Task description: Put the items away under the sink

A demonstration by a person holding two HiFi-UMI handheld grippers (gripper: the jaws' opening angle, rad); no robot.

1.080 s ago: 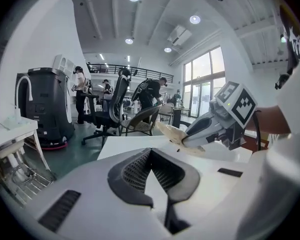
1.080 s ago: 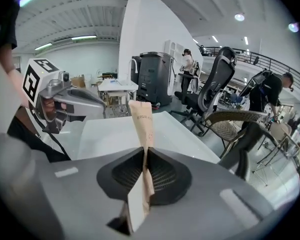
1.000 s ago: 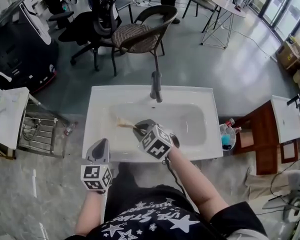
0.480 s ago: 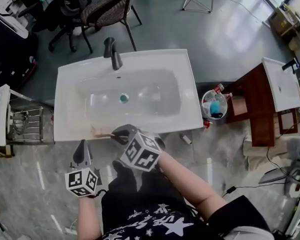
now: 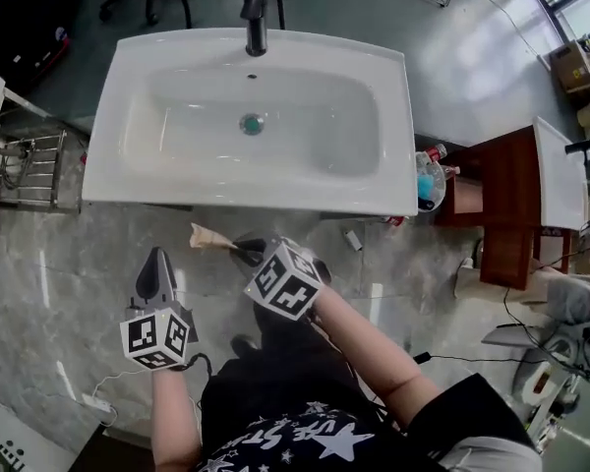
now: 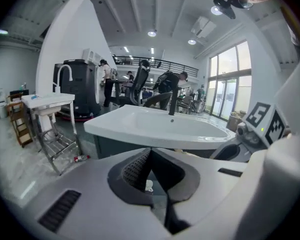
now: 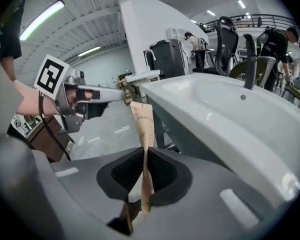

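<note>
the left gripper [image 6: 149, 151] has its jaws closed together with nothing between them. ahead stands a white sink [image 6: 155, 126] with a black tap [image 6: 173, 96] at its far rim. the right gripper [image 6: 230, 151] shows low at right, near the sink's front edge. at left, a metal rack [image 6: 57, 144] stands by a second white basin [image 6: 47, 101]. people stand far behind.
</note>
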